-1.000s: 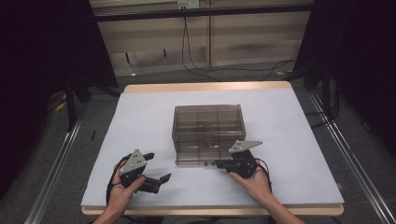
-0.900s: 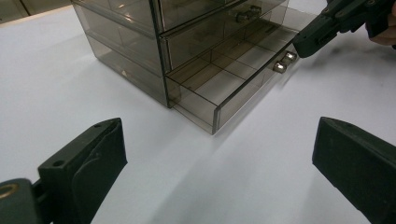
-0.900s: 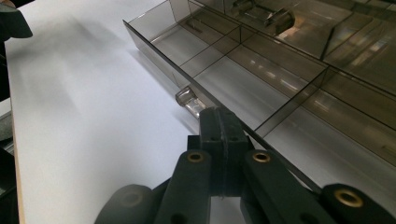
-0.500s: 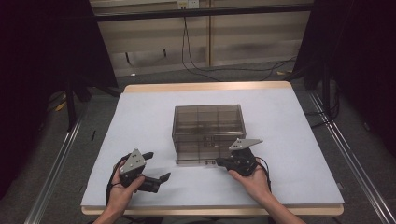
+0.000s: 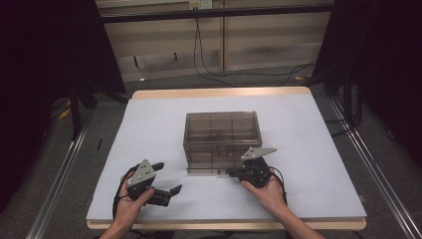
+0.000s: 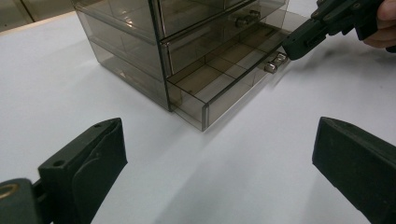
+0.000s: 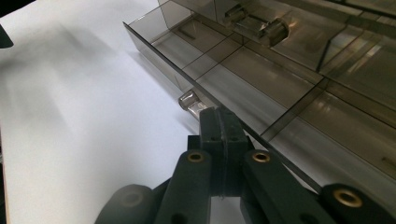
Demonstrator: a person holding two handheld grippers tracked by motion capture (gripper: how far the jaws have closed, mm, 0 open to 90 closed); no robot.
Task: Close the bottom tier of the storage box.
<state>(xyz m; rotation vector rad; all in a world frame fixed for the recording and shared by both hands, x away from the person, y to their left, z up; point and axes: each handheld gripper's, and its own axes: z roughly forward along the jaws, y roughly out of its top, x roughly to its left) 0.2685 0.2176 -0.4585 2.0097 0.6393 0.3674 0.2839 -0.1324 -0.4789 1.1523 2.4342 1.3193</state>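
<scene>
A smoky transparent drawer cabinet (image 5: 221, 134) stands mid-table, its bottom drawer (image 6: 233, 77) pulled partly out, divided compartments and a clear knob (image 7: 191, 101) showing.

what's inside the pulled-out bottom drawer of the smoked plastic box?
The smoky transparent bottom drawer shows empty divided compartments. Its rear part stays under the smoky plastic drawer box, seen only dimly; nothing evident there.

Drawer handle (image 7: 192, 101) half behind tongs (image 7: 222, 122)

A lab-like recording bay: white-topped table (image 5: 318, 144) between metal rails (image 5: 57, 179), black curtains (image 5: 45, 55), loose cables (image 5: 209, 69) behind.
</scene>
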